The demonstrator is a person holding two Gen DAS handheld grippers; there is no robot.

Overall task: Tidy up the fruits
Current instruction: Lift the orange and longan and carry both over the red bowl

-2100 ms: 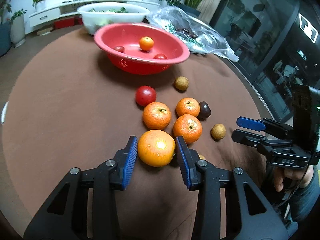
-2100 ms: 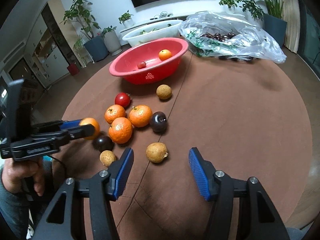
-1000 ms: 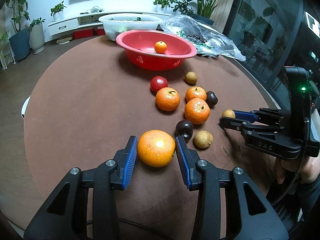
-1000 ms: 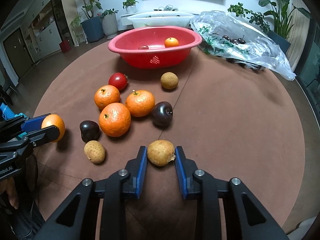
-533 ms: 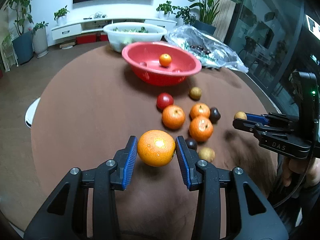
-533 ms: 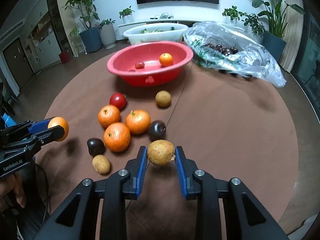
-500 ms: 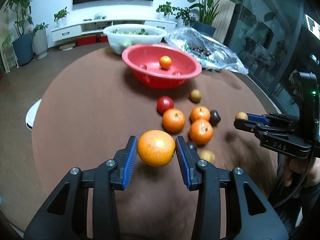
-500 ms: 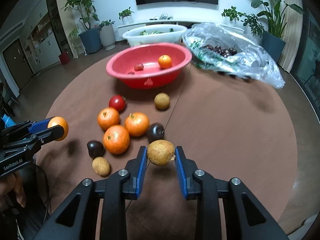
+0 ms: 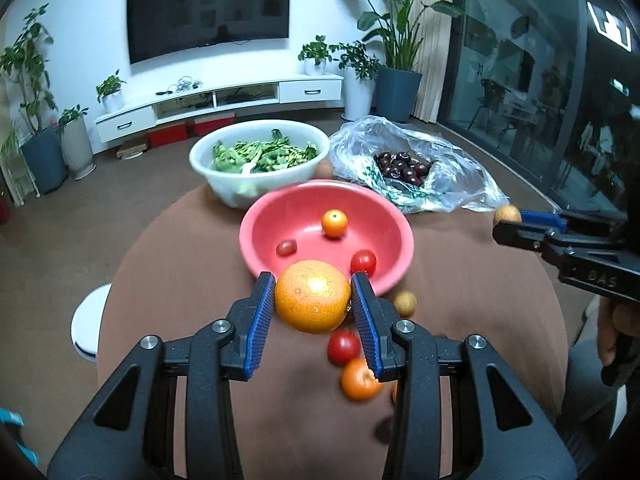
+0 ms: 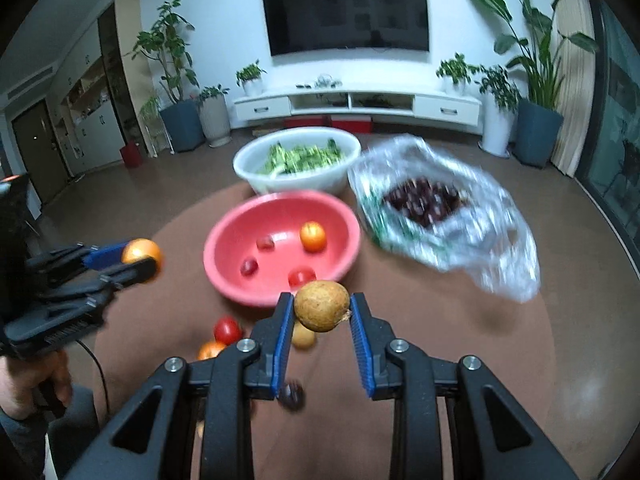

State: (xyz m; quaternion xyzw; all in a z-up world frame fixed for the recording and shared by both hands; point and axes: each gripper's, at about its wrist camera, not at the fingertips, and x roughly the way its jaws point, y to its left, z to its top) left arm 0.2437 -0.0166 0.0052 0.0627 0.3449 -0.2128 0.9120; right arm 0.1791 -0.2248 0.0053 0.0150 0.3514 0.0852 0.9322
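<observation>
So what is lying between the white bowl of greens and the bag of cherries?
Nothing. In the left wrist view, the white bowl and the plastic bag sit side by side, with only bare brown table in between.

White bowl of greens (image 9: 256, 160), television (image 9: 208, 8)

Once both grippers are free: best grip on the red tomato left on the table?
Take the red tomato across its widest middle, coming from above, probably with one finger on its open left side. It is small, round and smooth, and an orange sits close on its near right, so a low side approach looks crowded.
</observation>
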